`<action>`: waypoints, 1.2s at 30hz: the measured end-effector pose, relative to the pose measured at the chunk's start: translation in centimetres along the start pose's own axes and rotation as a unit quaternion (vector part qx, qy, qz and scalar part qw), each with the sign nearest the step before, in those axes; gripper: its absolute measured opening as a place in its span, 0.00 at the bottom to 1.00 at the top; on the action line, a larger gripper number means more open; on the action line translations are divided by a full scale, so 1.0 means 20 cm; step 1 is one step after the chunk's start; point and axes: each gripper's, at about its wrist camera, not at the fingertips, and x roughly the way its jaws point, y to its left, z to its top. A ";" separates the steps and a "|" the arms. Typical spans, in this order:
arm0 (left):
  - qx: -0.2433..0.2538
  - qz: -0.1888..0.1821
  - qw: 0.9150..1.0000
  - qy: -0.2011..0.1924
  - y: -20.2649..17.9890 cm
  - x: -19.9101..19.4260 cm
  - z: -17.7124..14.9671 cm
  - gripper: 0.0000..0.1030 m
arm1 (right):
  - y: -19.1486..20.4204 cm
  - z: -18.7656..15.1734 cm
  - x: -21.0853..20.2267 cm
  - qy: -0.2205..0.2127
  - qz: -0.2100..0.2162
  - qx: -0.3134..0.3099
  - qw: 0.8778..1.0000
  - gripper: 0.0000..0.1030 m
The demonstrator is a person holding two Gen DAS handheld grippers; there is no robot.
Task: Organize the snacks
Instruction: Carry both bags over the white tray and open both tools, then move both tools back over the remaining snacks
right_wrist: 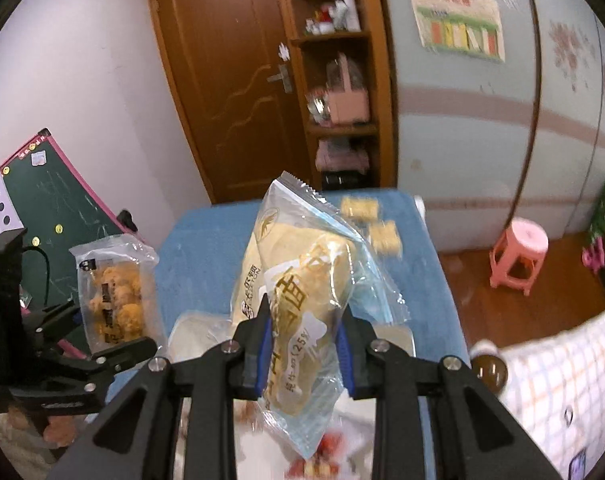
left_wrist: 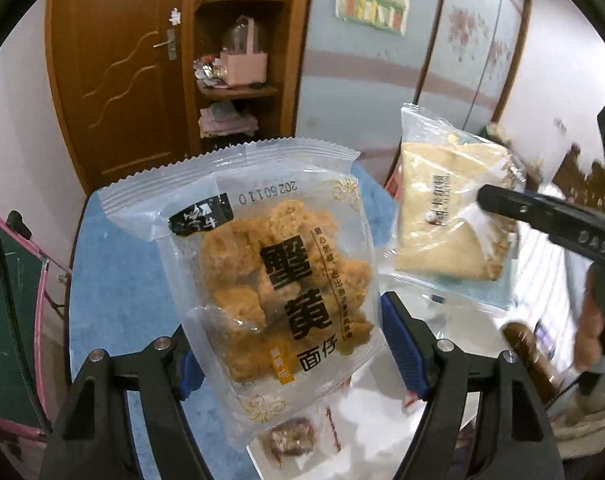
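Note:
My left gripper [left_wrist: 290,344] is shut on a clear packet of orange crab-roe noodle snack [left_wrist: 270,272] and holds it up above the blue table [left_wrist: 114,292]. My right gripper [right_wrist: 304,344] is shut on a clear packet with a pale yellow pastry [right_wrist: 302,280], also lifted. The pastry packet [left_wrist: 450,216] shows at the right of the left wrist view with the right gripper's finger [left_wrist: 542,216] on it. The noodle packet [right_wrist: 118,296] shows at the left of the right wrist view. Two small biscuit packets [right_wrist: 378,224] lie at the far end of the table.
A white tray or bag [right_wrist: 190,336] with small wrapped snacks [left_wrist: 290,436] lies below the grippers. A green chalkboard [right_wrist: 58,208] leans at the left. A wooden door [right_wrist: 222,80] and shelf [right_wrist: 338,92] stand behind the table. A pink stool [right_wrist: 518,256] stands on the floor at the right.

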 end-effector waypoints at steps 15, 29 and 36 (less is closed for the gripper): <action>0.050 -0.008 0.997 0.056 -0.21 0.16 -0.14 0.94 | -0.05 -0.29 0.20 0.130 0.038 0.043 0.990 0.50; 0.079 -0.008 0.996 0.045 -0.29 0.15 -0.11 0.95 | -0.07 -0.31 0.21 0.112 0.061 0.090 0.988 0.65; 0.099 0.013 0.993 0.059 -0.31 0.19 -0.11 0.95 | -0.09 -0.30 0.24 0.110 0.062 0.090 0.988 0.65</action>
